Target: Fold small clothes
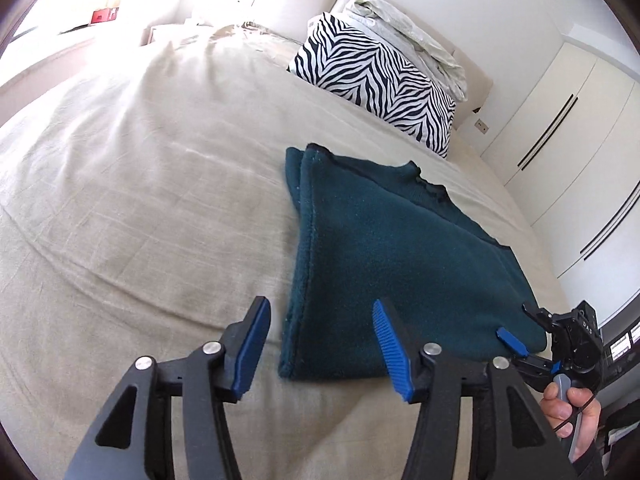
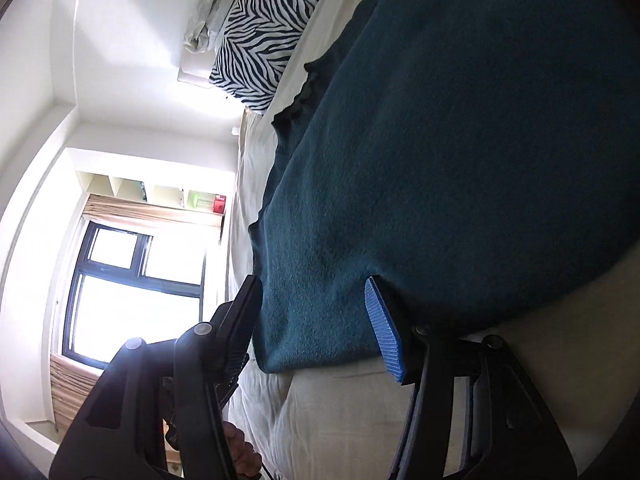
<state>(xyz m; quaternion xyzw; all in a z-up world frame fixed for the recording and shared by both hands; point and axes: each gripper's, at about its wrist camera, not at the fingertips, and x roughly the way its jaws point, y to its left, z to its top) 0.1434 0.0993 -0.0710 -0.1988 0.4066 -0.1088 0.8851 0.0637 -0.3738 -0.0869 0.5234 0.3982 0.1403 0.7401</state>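
Observation:
A dark teal fleece garment [image 1: 400, 248] lies folded flat on the beige bedspread [image 1: 140, 200]. My left gripper [image 1: 320, 312] hovers open over its near left corner, and the garment's left edge runs between the blue pads without touching them. In the left wrist view my right gripper [image 1: 520, 326] sits at the garment's near right corner, held by a hand [image 1: 568, 404]. The right wrist view is rolled sideways. There the teal garment [image 2: 460, 160] fills the frame and its near corner lies between the spread jaws of my right gripper [image 2: 312, 292], which do not visibly press on it.
A zebra-print pillow [image 1: 376, 80] and crumpled pale bedding [image 1: 408, 28] sit at the head of the bed. White wardrobe doors [image 1: 560, 140] stand to the right. A window [image 2: 132, 292] and shelves [image 2: 160, 192] lie beyond the far side of the bed.

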